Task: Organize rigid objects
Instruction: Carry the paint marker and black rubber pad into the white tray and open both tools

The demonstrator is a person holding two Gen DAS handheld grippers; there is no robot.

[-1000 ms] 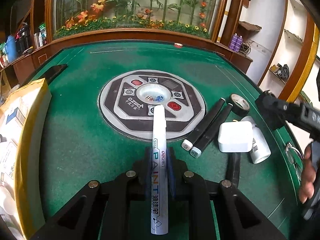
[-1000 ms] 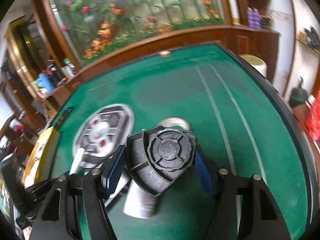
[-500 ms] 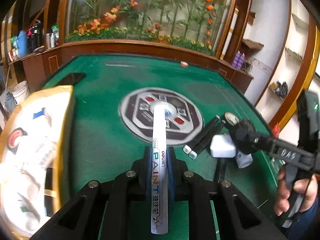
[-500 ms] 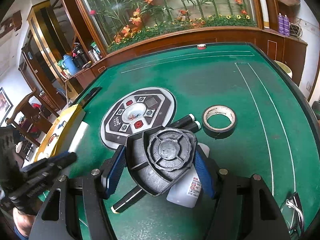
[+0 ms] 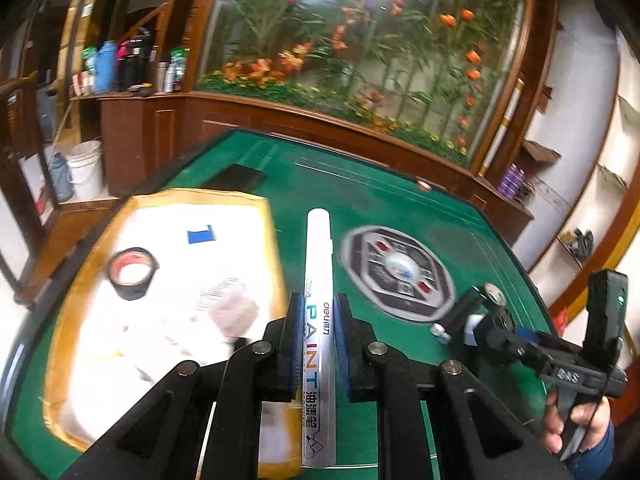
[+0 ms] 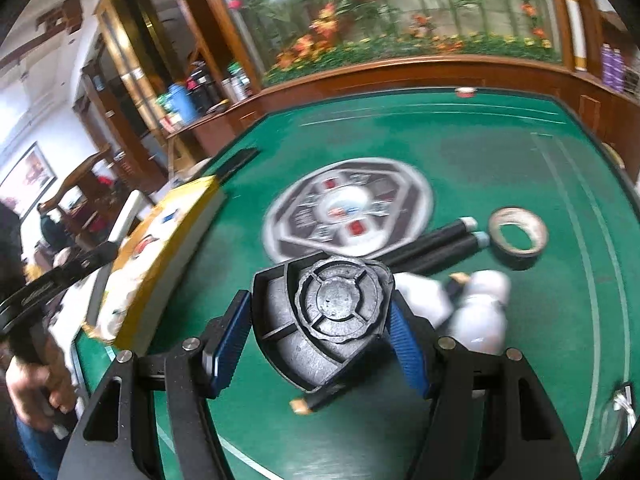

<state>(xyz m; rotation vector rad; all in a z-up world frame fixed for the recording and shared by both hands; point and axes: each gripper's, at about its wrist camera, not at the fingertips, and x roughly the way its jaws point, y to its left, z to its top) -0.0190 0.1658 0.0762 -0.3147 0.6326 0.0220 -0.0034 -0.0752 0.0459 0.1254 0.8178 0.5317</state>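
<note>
We are holding a white paint marker (image 5: 318, 320) in our left gripper (image 5: 316, 344), its blue pads pressing tight on the marker's barrel, the capped end pointing forward over the green surface (image 5: 360, 200). The marker is hanging in the air just beside the right edge of a yellow-rimmed box (image 5: 276, 248) sitting at the left of the surface. Inside that box we are seeing a roll of dark tape with a red core (image 5: 131, 274) lying on white packaging; the other contents are blurring too much for us to tell. In our right gripper (image 6: 320, 328) we are gripping a black moulded plastic piece with a round ribbed face (image 6: 336, 300), the jaws standing about half open with both blue pads bearing on its sides. Below and beyond that piece, on the surface, two black markers (image 6: 440, 244) are lying side by side with pale caps pointing right, just beside another roll of tape (image 6: 518, 236), and a white bottle (image 6: 484, 304) is lying nearer to us, partly hidden by the black piece. The round grey control panel (image 6: 348, 208) is sitting at the middle of the surface, between the box and these things. Our right hand (image 5: 576, 420) is showing at the edge of the left view, wrapped around the gripper's handle.
</note>
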